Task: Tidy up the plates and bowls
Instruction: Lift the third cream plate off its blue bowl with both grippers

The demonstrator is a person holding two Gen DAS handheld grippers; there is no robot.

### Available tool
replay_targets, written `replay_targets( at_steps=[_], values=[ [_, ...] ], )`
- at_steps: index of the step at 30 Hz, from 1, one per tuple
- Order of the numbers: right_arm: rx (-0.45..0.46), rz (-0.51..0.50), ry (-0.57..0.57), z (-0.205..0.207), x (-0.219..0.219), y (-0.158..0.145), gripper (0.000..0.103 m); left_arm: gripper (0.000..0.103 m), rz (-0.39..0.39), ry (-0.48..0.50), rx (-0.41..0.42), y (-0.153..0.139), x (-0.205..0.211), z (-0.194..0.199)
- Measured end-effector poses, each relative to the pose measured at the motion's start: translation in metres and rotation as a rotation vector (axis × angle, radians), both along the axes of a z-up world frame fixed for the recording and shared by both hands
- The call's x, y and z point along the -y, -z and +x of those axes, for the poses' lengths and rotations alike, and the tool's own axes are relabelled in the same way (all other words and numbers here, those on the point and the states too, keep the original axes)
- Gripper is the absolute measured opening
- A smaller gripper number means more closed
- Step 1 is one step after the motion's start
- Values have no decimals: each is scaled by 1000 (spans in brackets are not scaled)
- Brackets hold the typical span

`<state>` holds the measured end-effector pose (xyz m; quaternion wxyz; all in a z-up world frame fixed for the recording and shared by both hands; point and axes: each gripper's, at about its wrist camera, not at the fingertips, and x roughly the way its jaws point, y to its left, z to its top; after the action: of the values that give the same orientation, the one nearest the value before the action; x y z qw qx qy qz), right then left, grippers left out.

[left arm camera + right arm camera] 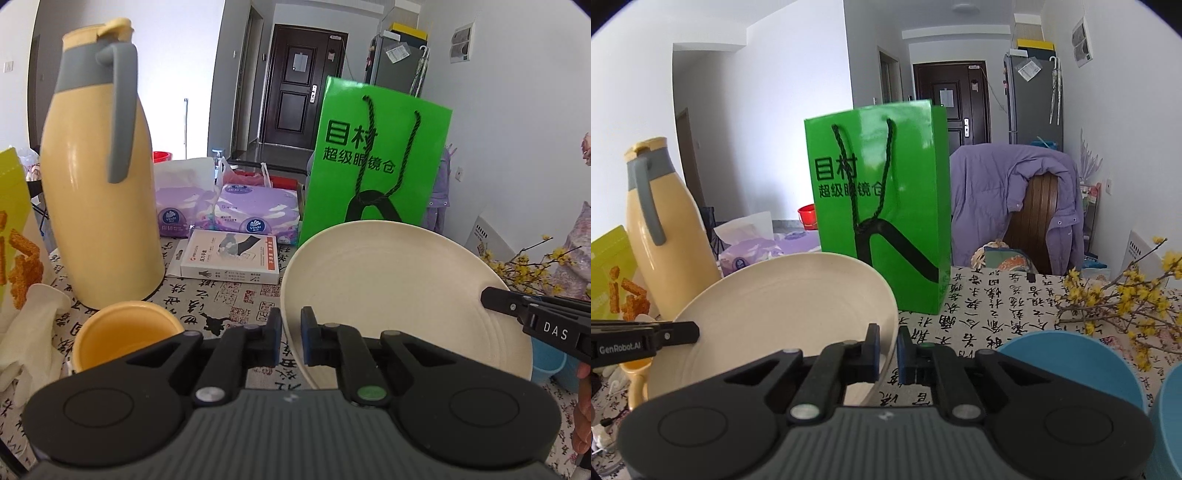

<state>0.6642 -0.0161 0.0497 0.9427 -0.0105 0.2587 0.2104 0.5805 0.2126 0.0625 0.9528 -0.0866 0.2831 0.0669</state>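
A cream plate [399, 295] is held tilted above the table between both grippers; it also shows in the right wrist view [783, 306]. My left gripper [291, 332] is shut on the plate's left rim. My right gripper [888, 350] is shut on its right rim, and its fingers [495, 297] show at the plate's right edge in the left wrist view. A yellow cup [125, 332] stands left of the left gripper. A blue bowl [1075, 362] sits right of the right gripper, with a second blue one [1167, 417] at the frame edge.
A yellow thermos [99, 192] stands at the left, a green paper bag [373, 162] behind the plate. Tissue packs [255, 214], a white box [232, 258] and a snack bag [14, 229] lie around. Yellow flower twigs [1126, 295] lie at the right. A chair with a purple coat [1015, 199] stands behind the table.
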Motion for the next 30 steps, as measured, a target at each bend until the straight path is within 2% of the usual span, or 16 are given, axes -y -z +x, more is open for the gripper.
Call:
replay_targets(
  at_steps=[12, 30],
  values=[
    [18, -21, -6, -103, 14, -26, 9, 10, -21, 1, 17, -21, 14, -100],
    [48, 14, -6, -266, 44, -22, 9, 10, 9, -9, 90, -17, 46, -264]
  ],
)
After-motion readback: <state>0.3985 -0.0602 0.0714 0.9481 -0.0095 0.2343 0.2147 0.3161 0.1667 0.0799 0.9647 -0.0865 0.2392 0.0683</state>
